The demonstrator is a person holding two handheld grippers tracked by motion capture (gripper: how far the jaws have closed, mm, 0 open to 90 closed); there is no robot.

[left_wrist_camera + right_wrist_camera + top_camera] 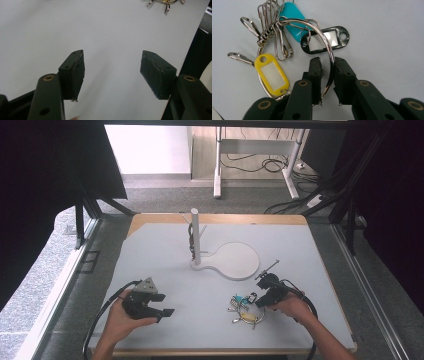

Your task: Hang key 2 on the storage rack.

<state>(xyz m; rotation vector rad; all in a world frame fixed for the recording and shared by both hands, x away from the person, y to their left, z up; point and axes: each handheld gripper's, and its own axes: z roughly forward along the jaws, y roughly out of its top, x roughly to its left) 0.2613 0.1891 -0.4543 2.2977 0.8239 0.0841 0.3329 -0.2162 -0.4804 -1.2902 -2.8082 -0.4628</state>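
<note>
A big metal key ring lies on the white table with a yellow tag, a teal tag, a black tag and several snap hooks. In the high view the bunch sits front right. My right gripper is shut on the ring's wire, which runs between the two pads. My left gripper stands open over bare table at the front left, nothing between its jaws.
A white post rises from a flat white base at the table's middle back, with a dark item hanging on the post. The table's front edge lies near both hands. Cables trail from each gripper.
</note>
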